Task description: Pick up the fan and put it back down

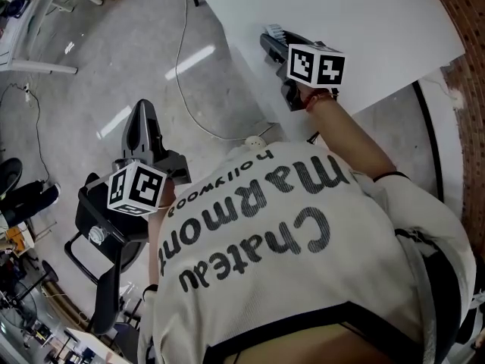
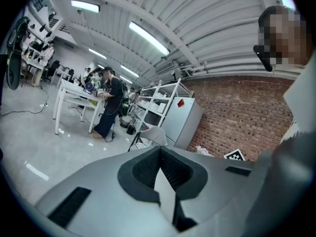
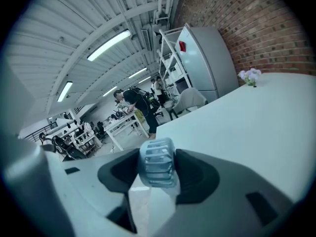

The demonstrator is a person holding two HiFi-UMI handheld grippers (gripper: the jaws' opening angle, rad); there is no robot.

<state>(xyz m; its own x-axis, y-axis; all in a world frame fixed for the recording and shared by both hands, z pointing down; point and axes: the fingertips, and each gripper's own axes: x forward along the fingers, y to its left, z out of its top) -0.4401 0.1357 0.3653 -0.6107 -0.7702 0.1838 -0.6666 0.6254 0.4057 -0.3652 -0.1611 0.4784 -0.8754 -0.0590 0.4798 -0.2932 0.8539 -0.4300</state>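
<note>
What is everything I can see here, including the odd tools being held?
fan: one, pale blue, between the right gripper's jaws
table: one, white, under the right gripper
flowers: one small bunch, pale purple, far end of the table
cabinet: one, grey, against the brick wall
chair: one, black, on the floor below the left gripper
cable: one, white, trailing across the floor
shirt: one, cream with dark lettering, bottom of head view
left gripper: one, grey and black, jaws shut, empty
right gripper: one, grey and black, shut on the fan
</note>
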